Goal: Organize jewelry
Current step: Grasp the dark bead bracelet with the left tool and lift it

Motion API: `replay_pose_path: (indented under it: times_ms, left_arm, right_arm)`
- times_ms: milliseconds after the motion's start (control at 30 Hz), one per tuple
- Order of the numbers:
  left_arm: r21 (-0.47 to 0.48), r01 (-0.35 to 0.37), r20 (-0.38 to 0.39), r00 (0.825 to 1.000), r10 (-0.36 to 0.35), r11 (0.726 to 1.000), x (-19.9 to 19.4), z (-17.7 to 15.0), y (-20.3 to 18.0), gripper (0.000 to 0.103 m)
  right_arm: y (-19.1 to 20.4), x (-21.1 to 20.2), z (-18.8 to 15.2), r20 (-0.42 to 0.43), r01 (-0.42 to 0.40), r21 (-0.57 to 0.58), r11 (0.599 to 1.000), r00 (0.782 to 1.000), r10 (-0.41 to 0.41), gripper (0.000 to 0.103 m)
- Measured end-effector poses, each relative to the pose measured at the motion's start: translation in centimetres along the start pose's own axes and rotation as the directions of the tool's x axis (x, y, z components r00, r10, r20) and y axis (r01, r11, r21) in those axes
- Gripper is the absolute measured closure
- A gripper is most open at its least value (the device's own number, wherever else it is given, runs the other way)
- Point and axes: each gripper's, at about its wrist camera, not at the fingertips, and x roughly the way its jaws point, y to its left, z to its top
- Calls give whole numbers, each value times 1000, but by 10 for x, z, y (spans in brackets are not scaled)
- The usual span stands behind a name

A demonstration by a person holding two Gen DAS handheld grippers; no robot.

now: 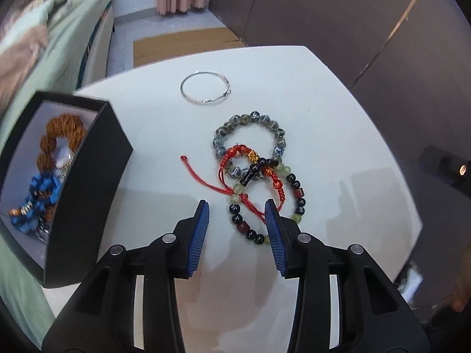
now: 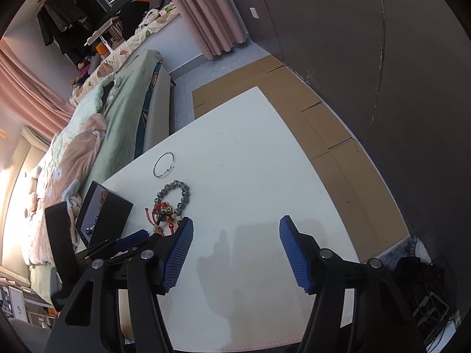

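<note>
Left wrist: tangled bead bracelets [image 1: 259, 176], red cord bracelet [image 1: 235, 176] on top.

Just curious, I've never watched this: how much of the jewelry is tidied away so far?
Partly. The box already holds brown and blue beaded pieces. Nothing is in hand: the left gripper is open over the tangled bracelets, the right gripper open over bare table. Left: that tangle and the silver bangle.

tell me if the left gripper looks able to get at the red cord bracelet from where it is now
Probably yes. The left gripper is open, and the red cord bracelet lies just ahead between its jaws. Nothing stands in the way, but the cord is tangled over the dark bead bracelet and the grey bead bracelet, so those may lift too.
</note>
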Motion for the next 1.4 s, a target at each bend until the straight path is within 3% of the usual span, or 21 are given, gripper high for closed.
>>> replay_pose_path:
  times_ms: [33, 67, 133, 367, 467, 700, 1167, 1400]
  left_arm:
    - [19, -26, 3, 1000, 26, 999, 0, -2, -4, 68]
    - [44, -64, 9, 998, 64, 997, 0, -4, -8, 79]
    - [32, -69, 9, 998, 69, 997, -1, -3, -6, 95]
    - [-15, 53, 51, 997, -52, 998, -31, 2, 7, 95]
    - [-48, 128, 75, 989, -124, 991, -43, 6, 12, 95]
    - [-39, 198, 133, 972, -192, 979, -68, 11, 9, 95]
    - [-125, 193, 222, 962, -162, 973, -98, 28, 69, 95]
    - [-155, 198, 257, 954, -154, 968, -111, 27, 91, 95]
  right_arm:
    - [1, 1, 0, -2, 2, -5, 1000, 1000, -2, 42]
    - [3, 2, 1, -2, 4, -9, 1000, 1000, -4, 42]
    - [6, 3, 2, -7, 8, -20, 1000, 1000, -9, 42]
    - [19, 14, -1, -33, -6, -47, 999, 999, 4, 42]
    - [23, 17, -2, -38, -26, -48, 999, 999, 24, 44]
    - [33, 34, -4, -75, -64, -34, 997, 995, 62, 54]
    - [76, 85, 1, -199, -132, -64, 989, 973, 117, 70]
    - [99, 112, -4, -245, -88, -131, 987, 968, 54, 76]
